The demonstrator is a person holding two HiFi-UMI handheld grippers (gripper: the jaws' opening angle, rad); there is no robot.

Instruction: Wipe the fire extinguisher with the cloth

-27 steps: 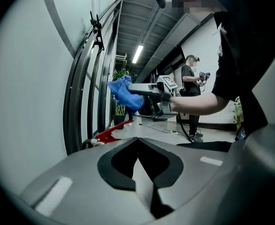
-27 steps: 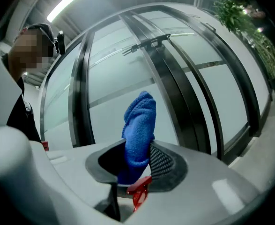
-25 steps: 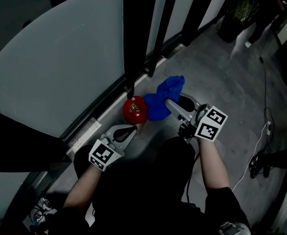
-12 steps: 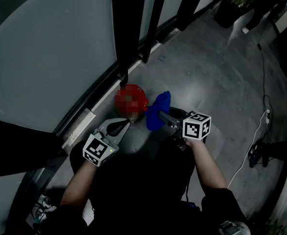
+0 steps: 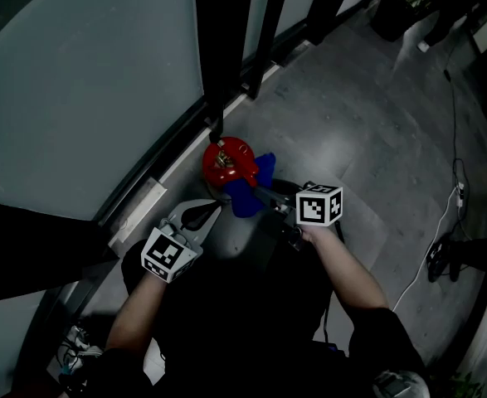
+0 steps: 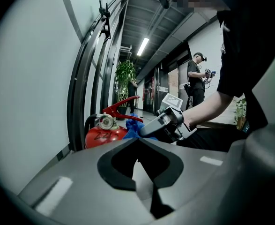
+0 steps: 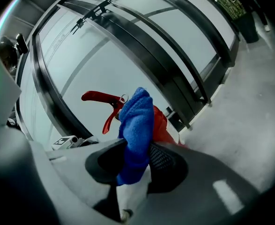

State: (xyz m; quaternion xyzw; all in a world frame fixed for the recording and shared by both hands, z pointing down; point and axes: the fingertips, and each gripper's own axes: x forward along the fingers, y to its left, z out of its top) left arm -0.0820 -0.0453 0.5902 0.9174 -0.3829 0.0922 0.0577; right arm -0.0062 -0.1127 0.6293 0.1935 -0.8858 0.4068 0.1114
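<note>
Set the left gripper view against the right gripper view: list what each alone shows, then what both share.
Left only: the right gripper seen from outside, a standing person, and a lit ceiling strip. Right only: the blue cloth clamped between that gripper's own jaws. Both: the red fire extinguisher and the cloth.

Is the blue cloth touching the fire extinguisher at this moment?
Touching. In the head view the cloth lies against the red side of the fire extinguisher, with no gap between them.
</note>
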